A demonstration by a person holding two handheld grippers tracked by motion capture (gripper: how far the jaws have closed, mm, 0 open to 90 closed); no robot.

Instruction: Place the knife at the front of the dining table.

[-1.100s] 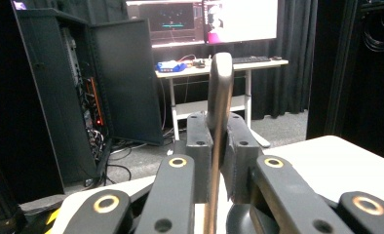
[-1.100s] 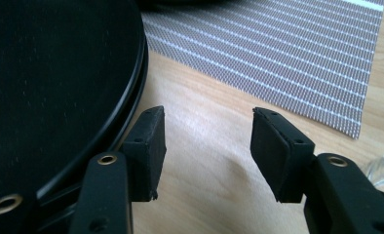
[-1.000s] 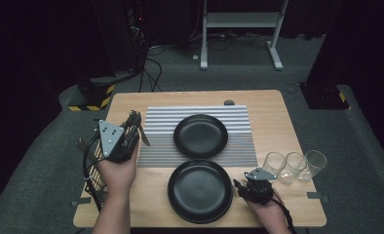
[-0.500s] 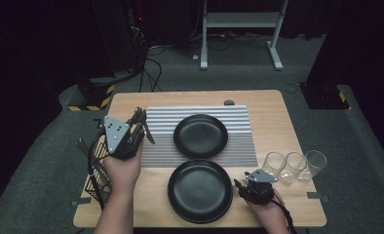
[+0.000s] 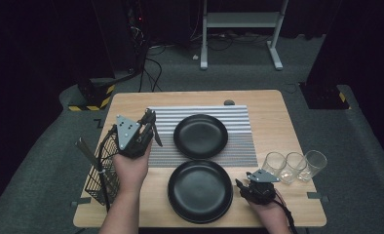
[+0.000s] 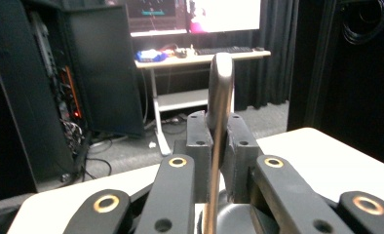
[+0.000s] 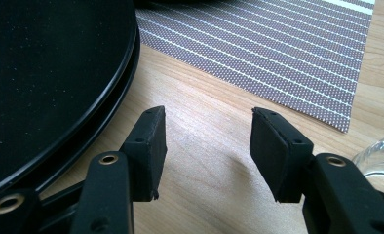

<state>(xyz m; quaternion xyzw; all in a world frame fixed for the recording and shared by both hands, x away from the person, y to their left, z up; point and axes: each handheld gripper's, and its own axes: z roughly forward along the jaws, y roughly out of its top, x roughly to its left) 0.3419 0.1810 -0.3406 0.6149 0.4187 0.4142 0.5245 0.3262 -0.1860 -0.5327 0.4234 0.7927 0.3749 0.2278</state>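
At left of centre in the high view, the left hand-held gripper (image 5: 150, 127) is clenched on a metal cutlery handle (image 6: 218, 122), held above the striped placemat (image 5: 239, 117) just left of the upper black plate (image 5: 201, 136). At lower right, the right hand-held gripper (image 5: 242, 185) rests released on the table (image 5: 278, 112) beside the lower plate (image 5: 200, 191). The step looks like carrying cutlery from the wire basket (image 5: 101, 178); next, lowering it beside a plate.

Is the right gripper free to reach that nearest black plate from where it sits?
Probably yes. The right gripper rests open on bare table beside the near plate, with nothing between them.
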